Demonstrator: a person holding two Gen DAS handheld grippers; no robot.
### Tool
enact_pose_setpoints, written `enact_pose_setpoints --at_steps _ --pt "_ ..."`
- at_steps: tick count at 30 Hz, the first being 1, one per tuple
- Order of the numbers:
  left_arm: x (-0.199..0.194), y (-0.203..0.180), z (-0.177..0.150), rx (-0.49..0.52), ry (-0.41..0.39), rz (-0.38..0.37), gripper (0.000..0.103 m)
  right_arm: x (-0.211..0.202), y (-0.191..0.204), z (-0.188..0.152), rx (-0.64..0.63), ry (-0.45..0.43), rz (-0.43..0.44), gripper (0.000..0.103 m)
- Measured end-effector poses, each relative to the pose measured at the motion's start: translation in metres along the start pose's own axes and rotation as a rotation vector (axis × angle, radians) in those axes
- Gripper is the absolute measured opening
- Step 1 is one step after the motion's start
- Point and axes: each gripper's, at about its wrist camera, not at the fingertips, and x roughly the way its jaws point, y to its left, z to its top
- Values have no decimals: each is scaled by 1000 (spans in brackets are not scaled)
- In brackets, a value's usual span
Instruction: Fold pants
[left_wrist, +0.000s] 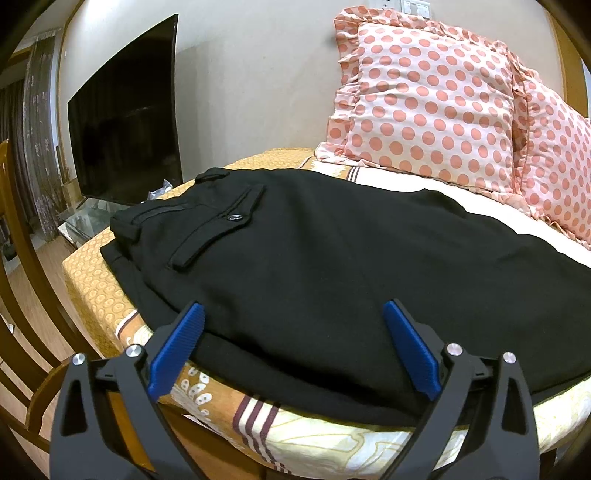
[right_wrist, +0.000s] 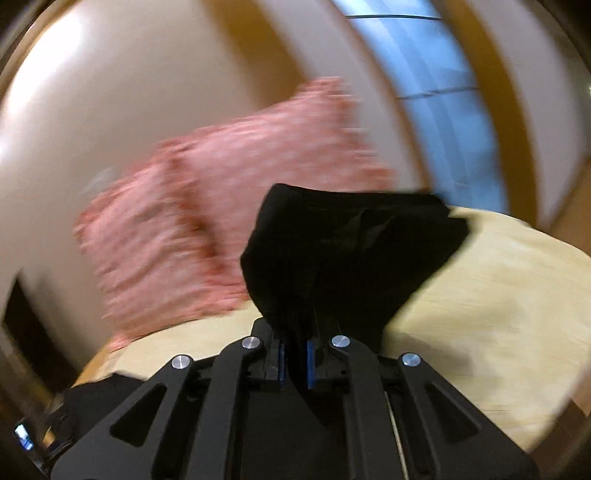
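Black pants (left_wrist: 314, 266) lie flat on the bed, waistband and buttoned back pocket (left_wrist: 221, 225) at the far left, legs running right. My left gripper (left_wrist: 293, 325) is open, its blue pads (left_wrist: 177, 350) spread just above the near edge of the pants, holding nothing. My right gripper (right_wrist: 295, 363) is shut on the pants' leg end (right_wrist: 347, 254), which stands lifted in a bunch above the bed. The right wrist view is blurred by motion.
Two pink polka-dot pillows (left_wrist: 424, 99) lean on the wall at the back right. A dark TV (left_wrist: 125, 129) stands at the left past the bed's end. The bed cover (left_wrist: 92, 291) is orange patterned. A wooden chair (left_wrist: 22, 332) is at the near left.
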Motion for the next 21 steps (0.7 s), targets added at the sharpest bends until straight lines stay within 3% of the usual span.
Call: enact_pose_setpoints --at_steps 3,6,9,12,21 --pt "-3 0 0 -16 -1 -13 98 24 85 -14 -125 86 207 8" --pt "-9 1 0 -28 -3 -28 98 51 154 -54 -226 234 363 8" --pt "-15 2 1 -29 -15 -35 98 78 200 -112 -344 408 412 8" --pt "-23 3 2 -10 -37 -27 98 96 210 -147 -351 530 415 8" --pt "-26 3 5 -7 -53 -37 98 87 229 -135 -336 438 395 8"
